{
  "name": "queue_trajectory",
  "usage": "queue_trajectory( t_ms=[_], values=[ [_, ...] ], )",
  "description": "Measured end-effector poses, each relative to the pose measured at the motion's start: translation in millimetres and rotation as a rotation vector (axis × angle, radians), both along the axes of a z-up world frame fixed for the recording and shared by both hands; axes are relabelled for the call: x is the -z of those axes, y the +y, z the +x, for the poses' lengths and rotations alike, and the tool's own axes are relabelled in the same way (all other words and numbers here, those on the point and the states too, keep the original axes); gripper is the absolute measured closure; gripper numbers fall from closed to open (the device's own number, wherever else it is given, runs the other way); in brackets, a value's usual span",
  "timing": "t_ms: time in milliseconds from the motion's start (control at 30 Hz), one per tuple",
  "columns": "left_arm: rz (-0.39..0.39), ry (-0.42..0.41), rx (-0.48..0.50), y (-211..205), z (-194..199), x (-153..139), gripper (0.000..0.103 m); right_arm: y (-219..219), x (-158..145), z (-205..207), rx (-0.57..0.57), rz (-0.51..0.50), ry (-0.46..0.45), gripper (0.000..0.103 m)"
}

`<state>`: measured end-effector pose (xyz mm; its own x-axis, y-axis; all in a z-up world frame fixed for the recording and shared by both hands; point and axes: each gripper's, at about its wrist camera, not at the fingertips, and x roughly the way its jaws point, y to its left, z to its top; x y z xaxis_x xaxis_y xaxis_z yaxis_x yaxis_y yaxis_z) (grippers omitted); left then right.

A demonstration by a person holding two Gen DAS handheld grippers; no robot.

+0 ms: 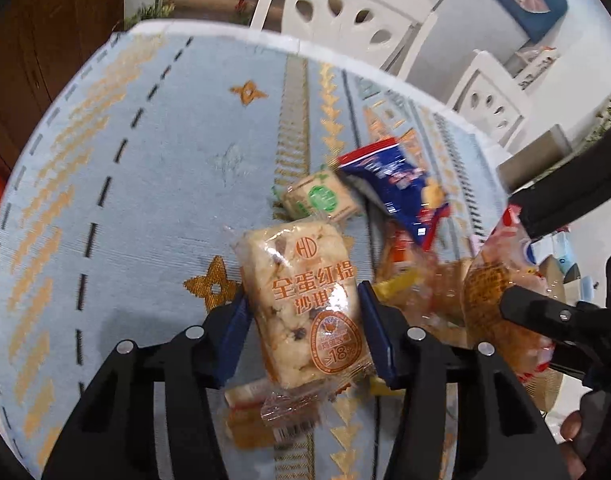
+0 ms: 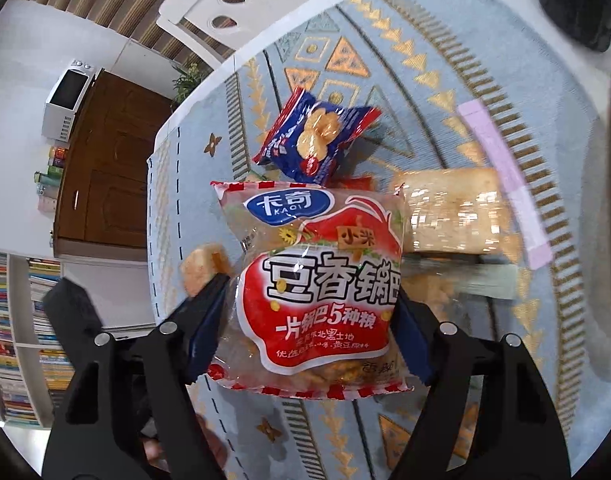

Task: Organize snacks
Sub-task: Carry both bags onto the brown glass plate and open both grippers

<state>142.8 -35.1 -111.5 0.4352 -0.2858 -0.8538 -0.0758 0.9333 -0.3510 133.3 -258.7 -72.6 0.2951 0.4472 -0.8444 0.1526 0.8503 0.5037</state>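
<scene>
Blue pads line both claws, and each claw pinches one wrapped snack above the table [image 1: 145, 152], which is covered with a pale blue patterned cloth. Left claw [image 1: 303, 320]: jaws partly closed, pads pressed against the two long sides of a clear-wrapped pastry bar [image 1: 301, 300] printed with orange characters; the bar points away from the camera, its crimped end hanging near the claw's base. Right claw [image 2: 311, 320]: jaws spread wider, pads gripping the left and right edges of a red-and-white rice crust bag [image 2: 317, 280] with a blue oval logo, held face-on to the camera. In the left view that bag appears at the right edge, clamped between dark fingers.

Loose snacks lie on the cloth beyond both claws: a blue cracker packet [image 2: 317, 140], a small square packet with a green round label [image 1: 321, 198], and a clear packet of pale biscuits [image 2: 457, 212], blurred. White chairs [image 1: 345, 12] stand past the far table edge.
</scene>
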Motion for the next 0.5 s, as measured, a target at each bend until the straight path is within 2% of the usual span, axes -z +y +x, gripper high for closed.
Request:
queue_trajectory(
  t_ms=[233,500],
  values=[
    [-0.012,-0.086,0.025,-19,-27,-48,0.052,-22,-34,-33,0.027,-0.088,-0.088,0.028],
    [-0.016,-0.176,0.095,-79,-50,-99,0.052,-61,-70,-66,0.051,-0.227,-0.191,0.028]
  ],
)
